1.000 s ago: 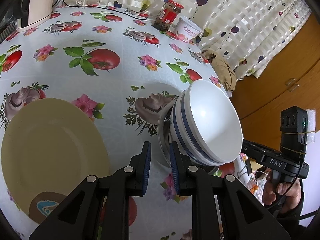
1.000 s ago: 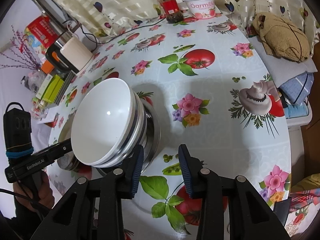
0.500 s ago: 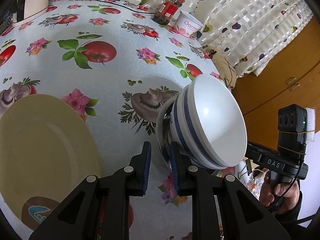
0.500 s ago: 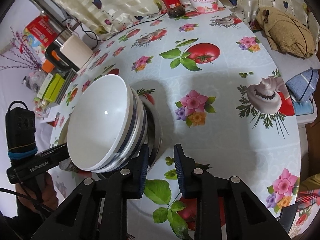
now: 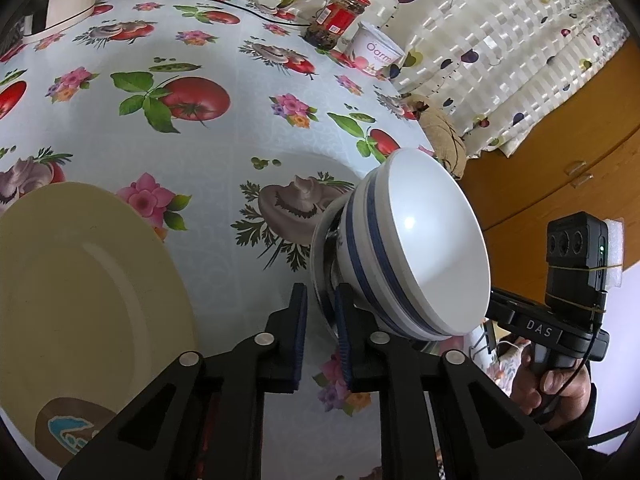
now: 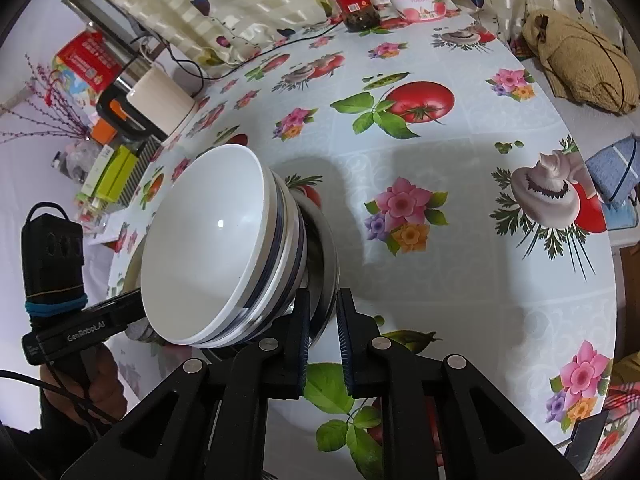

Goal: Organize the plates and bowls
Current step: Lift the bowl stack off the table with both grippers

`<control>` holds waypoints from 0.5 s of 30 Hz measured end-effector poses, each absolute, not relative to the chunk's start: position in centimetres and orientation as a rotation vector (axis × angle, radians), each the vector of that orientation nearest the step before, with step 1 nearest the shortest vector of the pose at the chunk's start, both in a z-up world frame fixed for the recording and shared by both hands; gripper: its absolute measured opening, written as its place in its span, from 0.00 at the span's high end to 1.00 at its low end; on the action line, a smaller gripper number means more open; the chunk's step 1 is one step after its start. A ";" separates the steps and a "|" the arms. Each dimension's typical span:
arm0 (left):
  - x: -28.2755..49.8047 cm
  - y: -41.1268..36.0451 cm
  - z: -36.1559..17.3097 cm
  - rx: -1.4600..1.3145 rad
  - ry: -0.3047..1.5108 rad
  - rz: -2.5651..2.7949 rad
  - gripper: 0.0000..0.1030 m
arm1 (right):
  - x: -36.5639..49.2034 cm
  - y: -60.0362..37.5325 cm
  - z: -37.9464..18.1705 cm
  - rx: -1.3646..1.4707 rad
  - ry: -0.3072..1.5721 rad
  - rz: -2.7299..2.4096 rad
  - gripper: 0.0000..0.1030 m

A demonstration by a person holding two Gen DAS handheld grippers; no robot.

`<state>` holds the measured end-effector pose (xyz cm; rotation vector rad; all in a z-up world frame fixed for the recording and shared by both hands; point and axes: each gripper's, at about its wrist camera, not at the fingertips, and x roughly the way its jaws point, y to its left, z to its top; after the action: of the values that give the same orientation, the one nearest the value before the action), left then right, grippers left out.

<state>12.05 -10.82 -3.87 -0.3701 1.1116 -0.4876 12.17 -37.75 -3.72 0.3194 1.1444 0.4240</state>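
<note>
A stack of white bowls with blue stripes [image 5: 432, 248] [image 6: 204, 240] sits nested in a steel dish [image 5: 318, 248] [image 6: 326, 240] on the flowered tablecloth. My left gripper [image 5: 322, 320] has the dish's near rim between its blue pads, and its jaws are closing on it. From the opposite side my right gripper [image 6: 323, 320] is shut on the same steel rim. In each wrist view the bowls hide the other gripper's fingertips. A large cream plate [image 5: 80, 300] lies flat to the left of the stack.
A red-lidded jar [image 5: 338, 16] and a yoghurt tub [image 5: 374, 52] stand at the table's far edge by the curtain. A white kettle [image 6: 160, 100] and boxes crowd one corner. A brown cloth [image 6: 580, 64] lies beyond the table's edge. Wooden cupboards [image 5: 560, 168] are close behind the stack.
Both pairs of jaws have narrowed onto the steel dish's rim, the right pair the most. The stack has stayed about where it was.
</note>
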 end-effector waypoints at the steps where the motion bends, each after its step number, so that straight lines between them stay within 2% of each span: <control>1: 12.1 -10.9 -3.9 -0.368 1.112 -0.488 0.88 | 12.2 -37.8 -3.8 0.321 1.144 0.424 0.87; 15: 12.3 -11.4 -3.7 -0.313 1.087 -0.476 0.89 | 12.3 -37.8 -3.9 0.348 1.139 0.426 0.87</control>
<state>12.26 -11.45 -3.68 -0.3128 1.0874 -0.4761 12.31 -37.80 -3.87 0.3481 1.1391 0.4256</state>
